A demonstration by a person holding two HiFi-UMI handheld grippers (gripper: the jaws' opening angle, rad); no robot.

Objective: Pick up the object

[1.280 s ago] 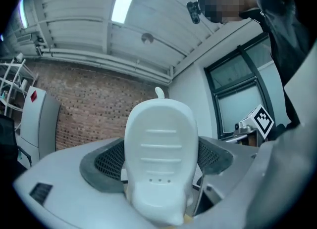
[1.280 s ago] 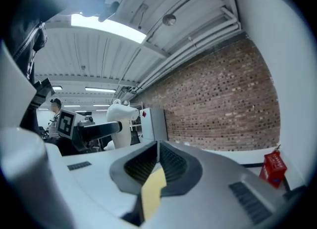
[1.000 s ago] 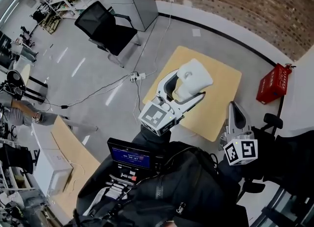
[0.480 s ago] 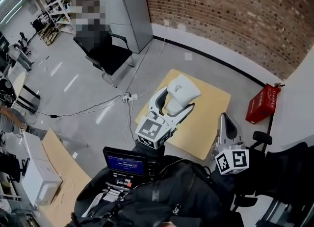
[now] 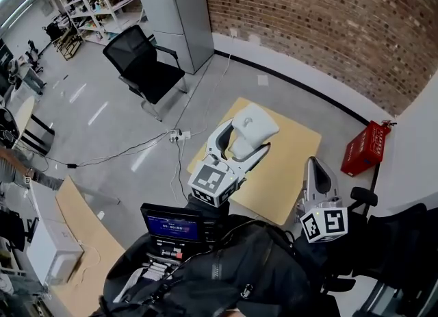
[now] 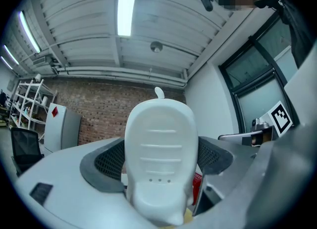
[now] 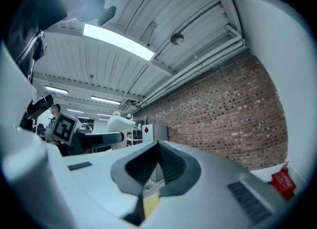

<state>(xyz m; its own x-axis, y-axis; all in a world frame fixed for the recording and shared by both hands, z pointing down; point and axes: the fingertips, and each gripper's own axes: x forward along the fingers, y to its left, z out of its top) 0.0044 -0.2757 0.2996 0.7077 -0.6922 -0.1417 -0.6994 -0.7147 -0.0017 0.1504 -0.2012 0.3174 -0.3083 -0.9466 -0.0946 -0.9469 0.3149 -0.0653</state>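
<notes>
Looking down in the head view, the left hand-held gripper point(image 5: 250, 137) is pinching a white moulded object point(image 5: 256, 121) above the yellow desk point(image 5: 291, 165). The object seems clear of the desk top, so I judge the pick-up as good as made. The right hand-held gripper point(image 5: 317, 166) hangs near the desk's right edge, apart from the object. From the left gripper view, the object fills the gap between the two dark pads point(image 6: 105, 162), its ribbed face toward the camera. Brick wall and ceiling lie behind it and only a sliver of yellow shows below, which fits a lifted, upward-tilted hold. From the right gripper view, the jaws are pressed together on nothing, pointing toward the brick wall. The next move, as I judge it, calls for a steady squeeze and a level carry, since the smooth, rounded shell could slip from the pads.
</notes>
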